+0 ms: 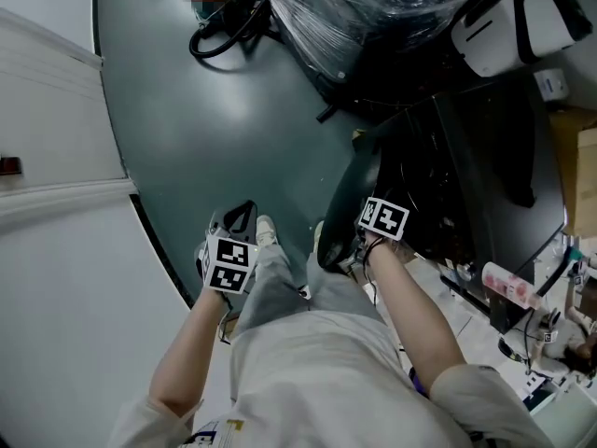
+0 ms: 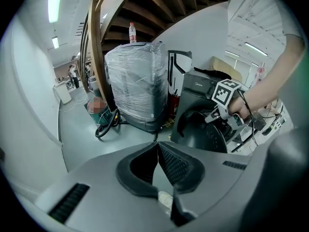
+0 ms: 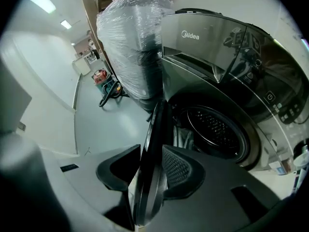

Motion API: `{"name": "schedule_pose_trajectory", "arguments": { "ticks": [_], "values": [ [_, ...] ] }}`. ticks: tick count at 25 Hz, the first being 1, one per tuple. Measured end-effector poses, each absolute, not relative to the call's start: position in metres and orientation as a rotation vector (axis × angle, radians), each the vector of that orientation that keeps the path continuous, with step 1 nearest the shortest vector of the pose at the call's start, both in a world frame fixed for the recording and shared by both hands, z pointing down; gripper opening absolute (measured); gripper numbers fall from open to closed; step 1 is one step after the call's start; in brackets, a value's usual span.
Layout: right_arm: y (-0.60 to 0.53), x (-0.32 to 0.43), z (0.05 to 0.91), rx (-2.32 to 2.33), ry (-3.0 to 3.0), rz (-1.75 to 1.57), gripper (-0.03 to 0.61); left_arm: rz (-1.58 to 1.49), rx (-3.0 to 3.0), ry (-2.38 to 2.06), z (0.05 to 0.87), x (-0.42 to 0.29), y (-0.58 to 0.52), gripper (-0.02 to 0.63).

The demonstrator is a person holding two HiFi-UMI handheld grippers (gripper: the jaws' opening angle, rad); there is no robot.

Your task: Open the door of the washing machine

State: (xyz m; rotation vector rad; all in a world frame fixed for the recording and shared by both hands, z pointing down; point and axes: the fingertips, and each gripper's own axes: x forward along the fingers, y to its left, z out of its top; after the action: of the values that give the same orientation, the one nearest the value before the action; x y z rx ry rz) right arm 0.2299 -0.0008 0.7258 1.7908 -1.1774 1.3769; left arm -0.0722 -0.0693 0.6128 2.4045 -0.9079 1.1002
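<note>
The dark washing machine (image 3: 212, 37) stands with its round door (image 3: 153, 129) swung out, and the drum (image 3: 215, 129) shows behind it. The door's rim runs edge-on between the jaws of my right gripper (image 3: 151, 151), close to both pads, which I read as not pressing on it. In the head view the door (image 1: 359, 189) stands out from the machine (image 1: 466, 157), with the right gripper (image 1: 347, 253) at its near edge. My left gripper (image 2: 157, 146) is shut and empty, off to the left of the door (image 2: 200, 134); in the head view the left gripper (image 1: 238, 217) hangs over the floor.
A large plastic-wrapped object (image 1: 373, 7) stands beyond the machine. A coiled black hose (image 1: 219, 35) lies on the grey floor (image 1: 187, 138). A white wall (image 1: 56, 278) runs along the left. A cluttered white surface with a pink bottle (image 1: 508, 285) sits at the right.
</note>
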Motion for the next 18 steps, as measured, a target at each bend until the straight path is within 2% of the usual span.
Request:
{"name": "schedule_pose_trajectory", "arguments": {
  "ticks": [18],
  "values": [
    [-0.067,0.171,0.732,1.975,-1.029,1.615,0.178,1.062,2.316,-1.047,0.611,-0.147,-0.088,0.020]
  ]
}}
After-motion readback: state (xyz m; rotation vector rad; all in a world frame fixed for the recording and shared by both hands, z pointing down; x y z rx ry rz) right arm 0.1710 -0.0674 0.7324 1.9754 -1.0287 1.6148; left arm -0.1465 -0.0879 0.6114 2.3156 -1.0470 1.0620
